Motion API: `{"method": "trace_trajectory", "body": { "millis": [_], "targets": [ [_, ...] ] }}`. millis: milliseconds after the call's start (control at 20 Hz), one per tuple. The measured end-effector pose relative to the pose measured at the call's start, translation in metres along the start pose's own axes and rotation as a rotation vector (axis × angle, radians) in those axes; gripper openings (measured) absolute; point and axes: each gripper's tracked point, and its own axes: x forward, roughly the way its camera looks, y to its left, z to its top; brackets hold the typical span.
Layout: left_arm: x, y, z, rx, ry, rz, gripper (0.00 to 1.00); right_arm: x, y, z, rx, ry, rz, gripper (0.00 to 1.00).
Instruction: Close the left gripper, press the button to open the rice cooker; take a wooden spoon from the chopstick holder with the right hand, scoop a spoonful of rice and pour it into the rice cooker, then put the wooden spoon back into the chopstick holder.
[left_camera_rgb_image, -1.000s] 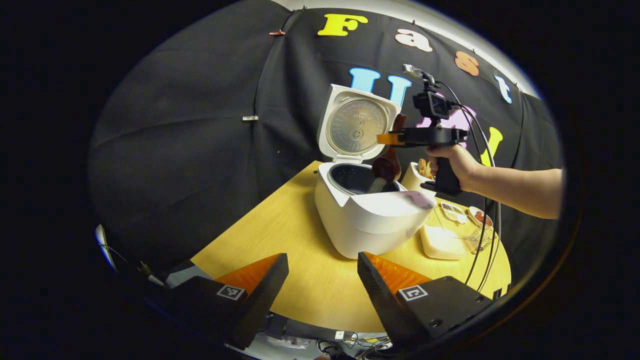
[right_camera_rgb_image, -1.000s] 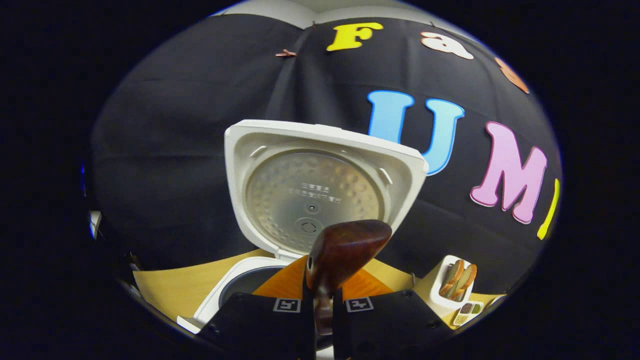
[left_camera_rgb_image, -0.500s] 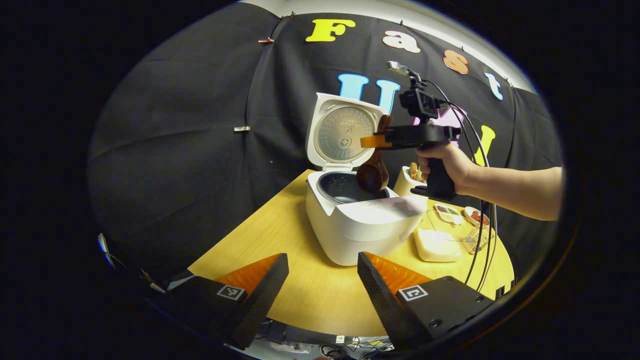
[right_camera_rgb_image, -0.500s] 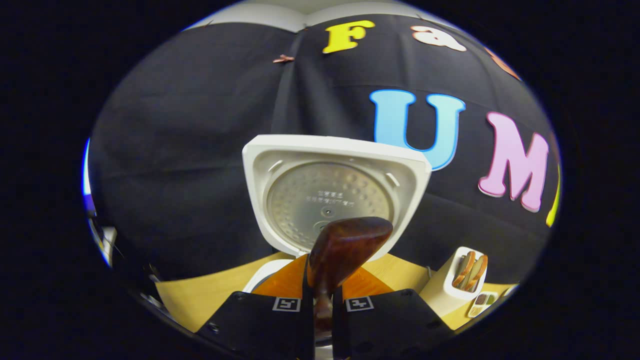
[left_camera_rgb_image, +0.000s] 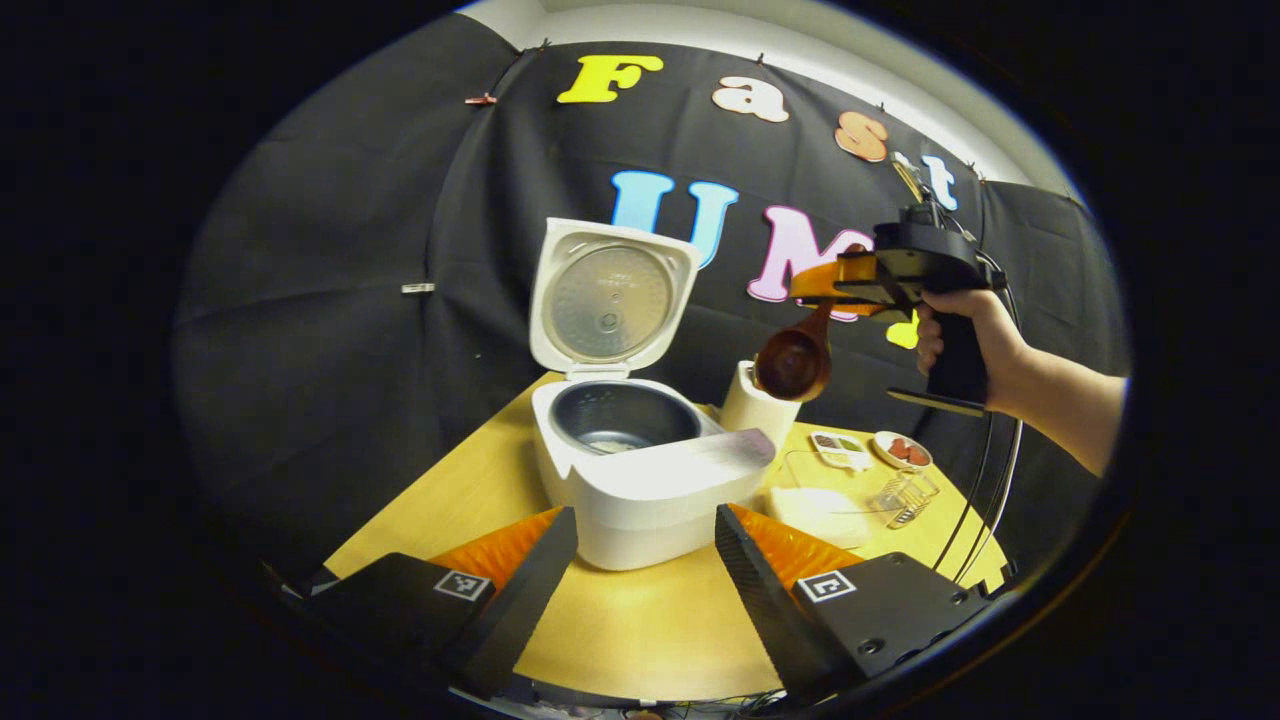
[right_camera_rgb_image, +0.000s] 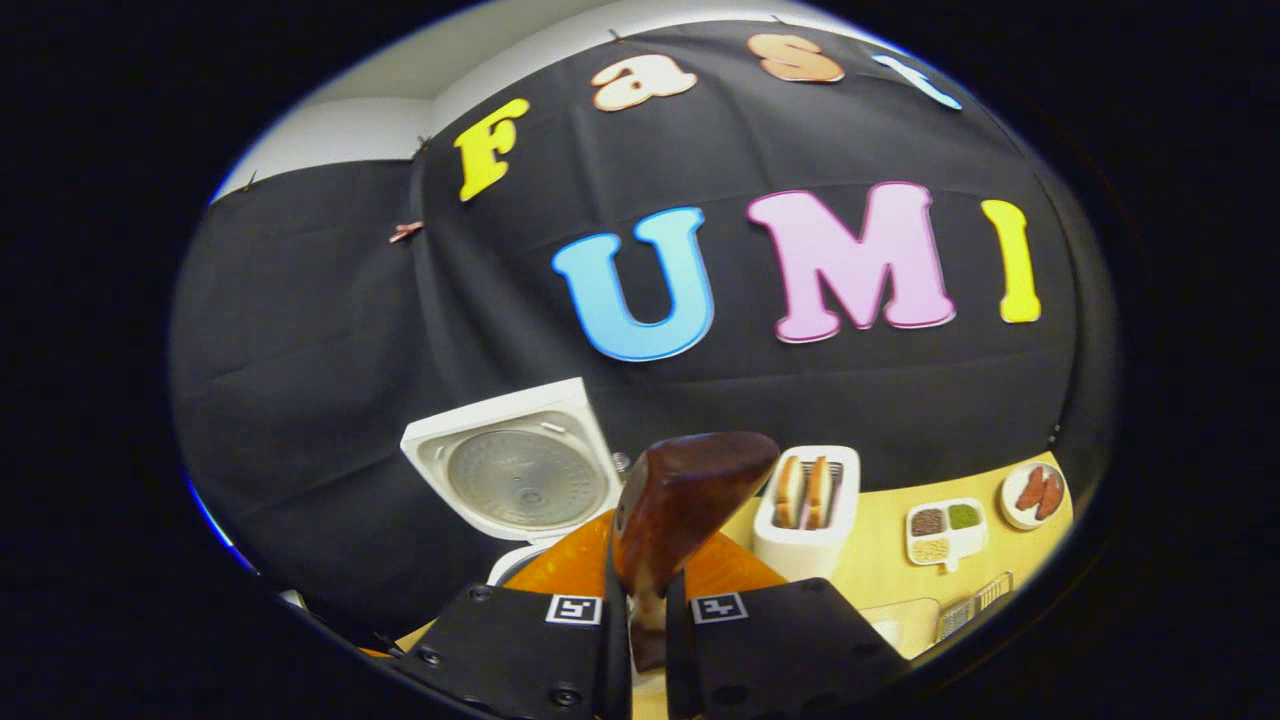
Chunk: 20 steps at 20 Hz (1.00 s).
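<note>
Holding the wooden spoon (right_camera_rgb_image: 690, 500) in your right gripper (right_camera_rgb_image: 645, 625): both fingers are pressed on the handle, bowl end sticking up ahead of the fingertips. In the left gripper view that gripper, with your hand (left_camera_rgb_image: 965, 335) on its grip, sits high at the right, and the spoon hangs down from it with the bowl low, above the chopstick holder (left_camera_rgb_image: 755, 405) and off to the right of the rice cooker (left_camera_rgb_image: 640, 470).

Your left gripper (left_camera_rgb_image: 640, 560) is low over the near edge of the table (left_camera_rgb_image: 640, 630), fingers apart, nothing between them, with the cooker body straight ahead.

The cooker lid (left_camera_rgb_image: 608, 298) stands open and upright. The inner pot (left_camera_rgb_image: 615, 415) is exposed, with a pale patch at the bottom; can't tell whether that's rice.

In the right gripper view the white holder sits just right of the spoon bowl, two wooden utensils (right_camera_rgb_image: 805, 490) standing in it. Further right on the table: a divided dish (right_camera_rgb_image: 945, 530) with three fillings and a small round plate (right_camera_rgb_image: 1035, 492) with red pieces. A clear container (left_camera_rgb_image: 825, 490) and a small wire basket (left_camera_rgb_image: 905, 495) sit to the right of the cooker.
</note>
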Motion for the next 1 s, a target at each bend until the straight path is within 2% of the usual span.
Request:
{"method": "trace_trajectory", "body": {
  "millis": [150,300,550,700,750,800,1000],
  "targets": [
    [0.01,-0.022,0.001,0.034,0.001,-0.039,0.96,-0.039,-0.063,0.018,0.024,-0.043,-0.072,0.18],
    [0.018,-0.051,-0.001,0.0,0.003,-0.069,0.96,-0.074,-0.13,0.025,0.068,-0.055,-0.145,0.18],
    [0.026,-0.084,0.001,-0.062,0.026,-0.036,0.96,-0.113,-0.231,0.017,0.097,-0.042,-0.253,0.18],
    [0.027,-0.102,0.007,-0.058,0.029,-0.004,0.96,-0.121,-0.28,0.004,0.117,-0.022,-0.3,0.18],
    [0.028,-0.106,0.01,-0.052,0.028,0.01,0.96,-0.121,-0.293,0.0,0.129,-0.019,-0.308,0.13],
    [0.027,-0.11,0.012,-0.053,0.034,0.03,0.95,-0.122,-0.305,-0.009,0.139,-0.007,-0.313,0.18],
    [0.02,-0.126,0.036,-0.126,-0.001,0.107,0.95,-0.11,-0.345,-0.044,0.172,0.06,-0.319,0.18]
  ]
}}
